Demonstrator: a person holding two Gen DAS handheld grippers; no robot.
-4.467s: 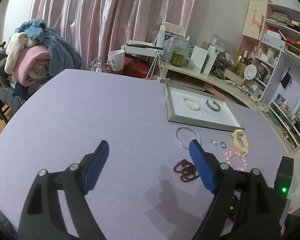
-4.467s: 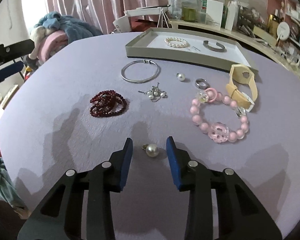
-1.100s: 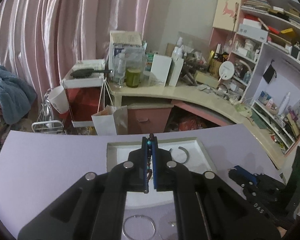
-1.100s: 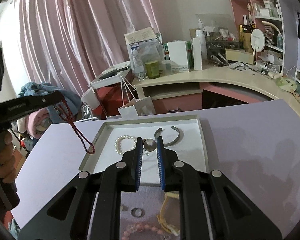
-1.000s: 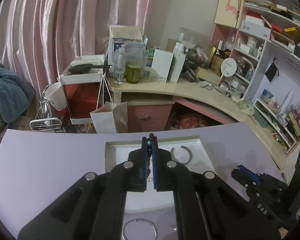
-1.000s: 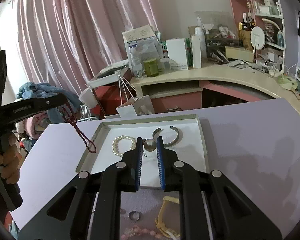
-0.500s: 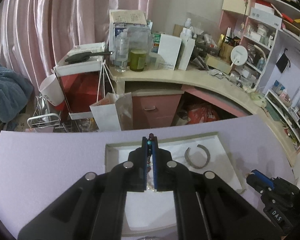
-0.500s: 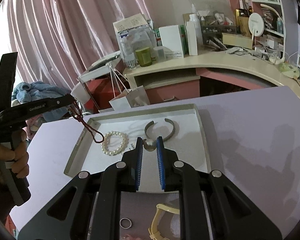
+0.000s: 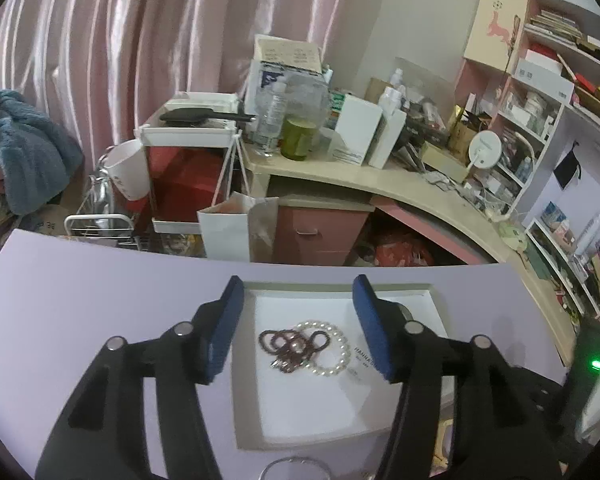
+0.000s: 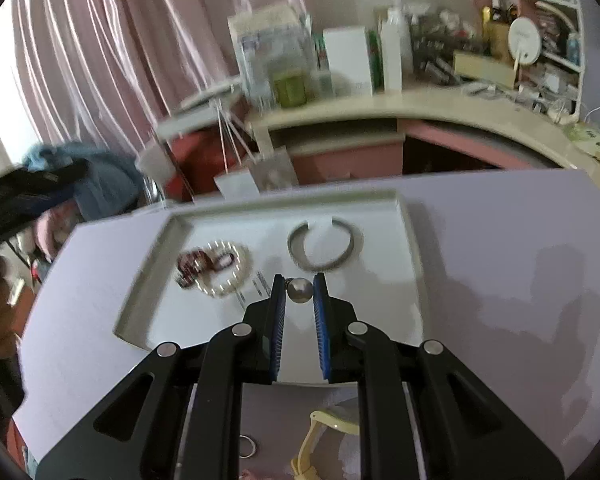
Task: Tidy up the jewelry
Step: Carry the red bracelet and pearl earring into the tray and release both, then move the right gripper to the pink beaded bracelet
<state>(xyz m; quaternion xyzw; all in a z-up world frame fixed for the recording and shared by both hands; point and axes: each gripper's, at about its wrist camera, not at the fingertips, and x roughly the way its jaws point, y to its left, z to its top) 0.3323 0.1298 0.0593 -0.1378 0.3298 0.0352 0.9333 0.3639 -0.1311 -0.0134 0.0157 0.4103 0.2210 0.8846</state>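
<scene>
The left gripper point(image 9: 298, 320) has just let go: its fingers point(image 9: 226, 332), which a second ago were pressed together on the dark red bead strand point(image 9: 290, 346), have been opening and now stand spread with nothing between the pads. The strand lies below and ahead of them on the white floor of the tray point(image 9: 340, 400), heaped partly across the pearl bracelet point(image 9: 332, 350), so the two overlap rather than sitting side by side. That piece counts as delivered — though a tidy arrangement might want it nudged off the pearls.

The right gripper point(image 10: 300, 290) is pinching the single pearl earring point(image 10: 299, 289) at the very tips of its fingers point(image 10: 278, 312), over the tray's floor. Just beyond the tips lies the grey open cuff point(image 10: 320, 248); to the left of them are the strand and pearl bracelet. Compared with a second ago the tray looks closer under this gripper, so it seems to be descending toward a free patch of the floor near the cuff.

Judging by this, the next release is the earring's. More jewelry waits on the lilac table point(image 10: 500, 280) behind the right fingers — a small ring point(image 10: 247, 448) and a yellow strap point(image 10: 320, 448).
</scene>
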